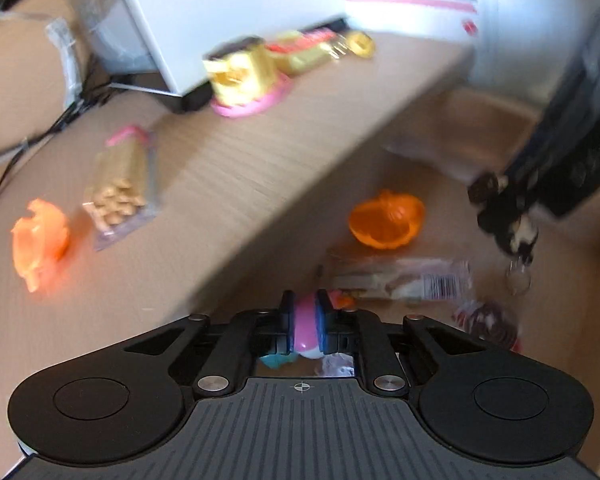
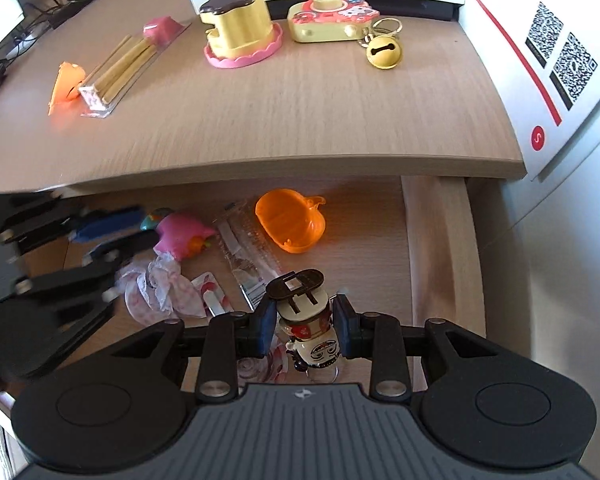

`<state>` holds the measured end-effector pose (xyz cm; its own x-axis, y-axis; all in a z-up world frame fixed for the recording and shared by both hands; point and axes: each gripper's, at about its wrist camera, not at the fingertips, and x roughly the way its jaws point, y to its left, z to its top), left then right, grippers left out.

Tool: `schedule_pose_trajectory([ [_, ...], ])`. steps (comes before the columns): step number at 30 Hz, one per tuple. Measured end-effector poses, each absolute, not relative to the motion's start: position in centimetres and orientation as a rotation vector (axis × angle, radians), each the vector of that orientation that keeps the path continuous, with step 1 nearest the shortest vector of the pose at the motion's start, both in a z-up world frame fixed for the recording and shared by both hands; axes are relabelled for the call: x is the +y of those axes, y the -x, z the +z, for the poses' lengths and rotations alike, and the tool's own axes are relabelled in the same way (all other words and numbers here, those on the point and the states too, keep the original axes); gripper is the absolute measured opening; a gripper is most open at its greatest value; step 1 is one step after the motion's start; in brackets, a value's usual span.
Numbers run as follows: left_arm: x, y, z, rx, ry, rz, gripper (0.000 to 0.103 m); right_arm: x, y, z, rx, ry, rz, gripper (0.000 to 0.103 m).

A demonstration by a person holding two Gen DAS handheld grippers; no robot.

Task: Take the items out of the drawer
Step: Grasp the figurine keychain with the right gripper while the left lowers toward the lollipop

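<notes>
The drawer (image 2: 440, 240) stands open under the desk top. My left gripper (image 1: 305, 312) is shut on a pink toy (image 1: 305, 330) just above the drawer floor. In the right wrist view the left gripper (image 2: 150, 230) comes in from the left, and the pink toy (image 2: 184, 234) shows a teal and orange part. My right gripper (image 2: 304, 320) is shut on a small figurine keychain (image 2: 300, 312) with a black hat, cream body and painted face. Its ring hangs below. An orange half shell (image 2: 290, 220) lies in the drawer.
The drawer also holds a clear wrapped packet (image 2: 248, 256) and a pink-patterned wrapper (image 2: 164, 288). On the desk top (image 2: 300, 120) are a yellow toy on a pink base (image 2: 240, 32), a toy camera (image 2: 332, 16), a gold bell (image 2: 381, 54), a stick packet (image 2: 120, 64) and an orange piece (image 2: 66, 84). A white box (image 2: 540, 60) stands at the right.
</notes>
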<state>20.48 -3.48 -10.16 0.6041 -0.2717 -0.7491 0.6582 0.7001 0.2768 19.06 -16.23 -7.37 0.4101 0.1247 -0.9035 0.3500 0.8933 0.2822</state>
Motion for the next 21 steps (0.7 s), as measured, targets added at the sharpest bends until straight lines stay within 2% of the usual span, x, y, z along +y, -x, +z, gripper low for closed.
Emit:
schedule_pose_trajectory([
  [2, -3.6, -20.3, -10.8, 0.726, -0.599, -0.600, 0.022, -16.1, -19.2, -7.7, 1.157, -0.468, -0.145, 0.030],
  [5, -3.3, -21.0, -11.3, 0.794, -0.537, -0.609, 0.021, -16.2, -19.2, -8.2, 1.168, -0.473, -0.147, 0.030],
  [8, -2.7, -21.6, -11.0, 0.850, -0.464, -0.598, 0.032, -15.8, -19.7, -9.8, 1.179, -0.480, -0.147, 0.030],
  [15, -1.6, -21.4, -10.3, 0.853, -0.400, -0.583, 0.032, -14.8, -19.4, -11.1, 1.206, -0.474, -0.120, 0.030],
  [21, -1.0, -20.7, -10.0, 0.829, -0.453, -0.544, 0.032, -13.9, -19.4, -12.4, 1.217, -0.446, -0.107, 0.030],
])
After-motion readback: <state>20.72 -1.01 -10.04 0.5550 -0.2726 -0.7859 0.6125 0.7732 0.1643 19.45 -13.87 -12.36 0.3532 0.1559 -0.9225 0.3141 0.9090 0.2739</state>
